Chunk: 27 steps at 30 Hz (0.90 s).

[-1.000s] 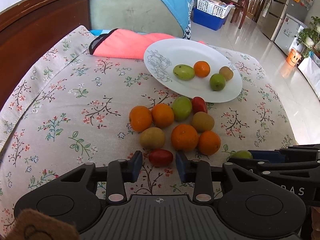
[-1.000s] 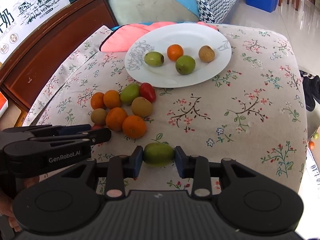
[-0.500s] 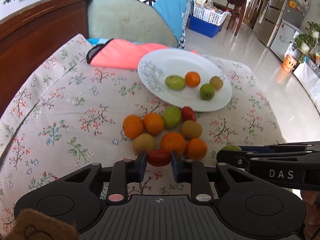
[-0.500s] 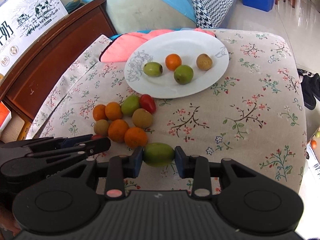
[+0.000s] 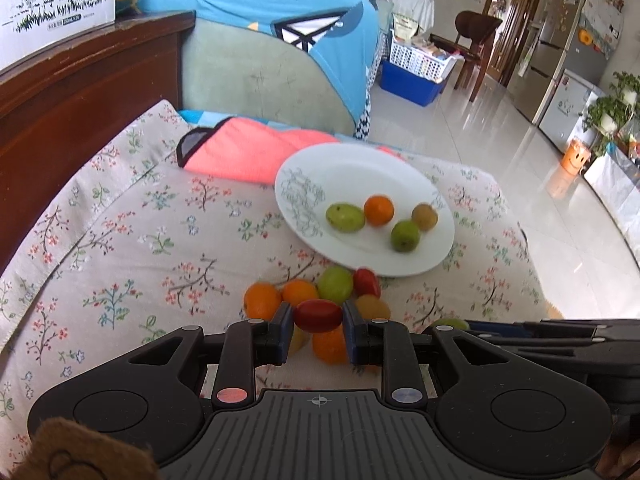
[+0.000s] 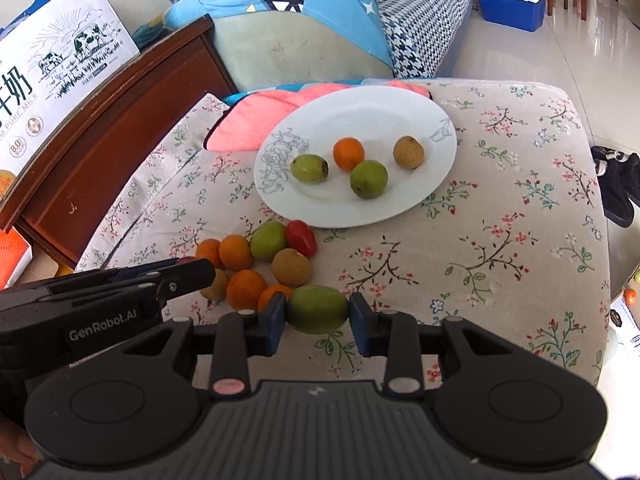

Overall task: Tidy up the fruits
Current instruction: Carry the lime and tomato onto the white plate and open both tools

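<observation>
My left gripper [image 5: 318, 326] is shut on a red cherry tomato [image 5: 318, 315] and holds it above the loose fruit pile [image 5: 332, 292] on the floral cloth. My right gripper [image 6: 317, 318] is shut on a green fruit [image 6: 317, 309], lifted beside the same pile [image 6: 260, 260]. A white plate [image 5: 400, 184] sits farther back and holds two green fruits, an orange and a brown fruit; it also shows in the right wrist view [image 6: 360, 120]. The left gripper appears at the left in the right wrist view [image 6: 120, 300].
A pink cloth [image 5: 240, 152] lies behind the plate. A dark wooden headboard [image 5: 80, 88] runs along the left. A green and blue cushion [image 5: 280, 60] stands at the back. The cloth's right edge [image 6: 600, 240] drops to the tiled floor.
My left gripper closed on the red cherry tomato and lifted it off the cloth. My right gripper rose with the green fruit and moved toward the plate.
</observation>
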### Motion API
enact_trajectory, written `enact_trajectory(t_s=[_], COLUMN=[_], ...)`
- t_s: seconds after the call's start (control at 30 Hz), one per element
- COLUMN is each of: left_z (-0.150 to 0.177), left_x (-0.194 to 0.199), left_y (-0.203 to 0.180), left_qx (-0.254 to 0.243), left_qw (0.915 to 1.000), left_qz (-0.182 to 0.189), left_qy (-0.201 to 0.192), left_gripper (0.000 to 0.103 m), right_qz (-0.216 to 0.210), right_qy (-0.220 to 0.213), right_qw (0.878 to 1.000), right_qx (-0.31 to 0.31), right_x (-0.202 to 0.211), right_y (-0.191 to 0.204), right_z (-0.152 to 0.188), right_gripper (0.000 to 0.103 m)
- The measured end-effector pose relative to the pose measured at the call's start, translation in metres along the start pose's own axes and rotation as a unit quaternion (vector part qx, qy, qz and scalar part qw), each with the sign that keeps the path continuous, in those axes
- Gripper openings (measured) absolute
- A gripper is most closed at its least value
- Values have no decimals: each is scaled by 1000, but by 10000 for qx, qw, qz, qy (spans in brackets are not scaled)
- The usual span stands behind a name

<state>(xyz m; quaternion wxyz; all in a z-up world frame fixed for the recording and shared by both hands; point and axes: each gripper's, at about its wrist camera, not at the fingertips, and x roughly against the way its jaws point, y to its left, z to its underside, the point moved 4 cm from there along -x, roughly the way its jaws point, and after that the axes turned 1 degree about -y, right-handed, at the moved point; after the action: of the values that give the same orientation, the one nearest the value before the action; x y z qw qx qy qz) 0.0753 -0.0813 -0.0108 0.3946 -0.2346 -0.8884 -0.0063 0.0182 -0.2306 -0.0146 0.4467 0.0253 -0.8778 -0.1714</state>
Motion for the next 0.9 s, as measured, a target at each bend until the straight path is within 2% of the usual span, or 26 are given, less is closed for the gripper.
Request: enact_trajectory(t_s=[0.47, 0.8, 0.9], left_z=[-50, -75, -82], left_x=[-4, -33, -43], left_y=[-2, 5, 7], left_qx=[227, 573, 619], left_qw=[9989, 9977, 9974], left_qz=[11, 38, 53], left_qy=[-415, -355, -356], left_gripper=[24, 24, 24], right_qz=[-48, -114, -175], right_qy=[-465, -730, -737], right_qw=[9989, 9972, 9968], right_qx=[-64, -67, -253], right_x=[12, 2, -6], right_y=[-4, -10, -18], right_z=[-41, -81, -92], right_gripper=[34, 34, 34])
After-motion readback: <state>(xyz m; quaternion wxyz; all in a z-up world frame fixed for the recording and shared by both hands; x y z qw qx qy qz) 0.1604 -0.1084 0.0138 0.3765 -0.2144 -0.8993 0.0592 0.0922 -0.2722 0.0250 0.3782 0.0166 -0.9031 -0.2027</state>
